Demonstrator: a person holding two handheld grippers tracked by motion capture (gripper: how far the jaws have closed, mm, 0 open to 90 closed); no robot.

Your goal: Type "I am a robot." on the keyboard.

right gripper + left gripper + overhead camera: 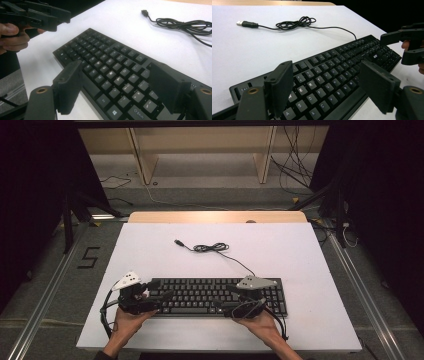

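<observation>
The keyboard [217, 296] lay flat near the front edge of the white table [150, 250], its cable [212, 248] running back to a loose coil and a free USB plug [178, 242]. The left gripper [160, 296] hovered over the keyboard's left end, jaws wide apart and holding nothing. The right gripper [225, 302] hovered over the right half, jaws likewise spread and empty. In the left gripper view, its jaws straddled the letter keys without touching them.

Progress: judged early. Both grippers were positioned at the keyboard, but no grasp or keypress had been made. The grasp or press remained to be done, and the plug was unconnected.

Containers: none seen on the table.
</observation>
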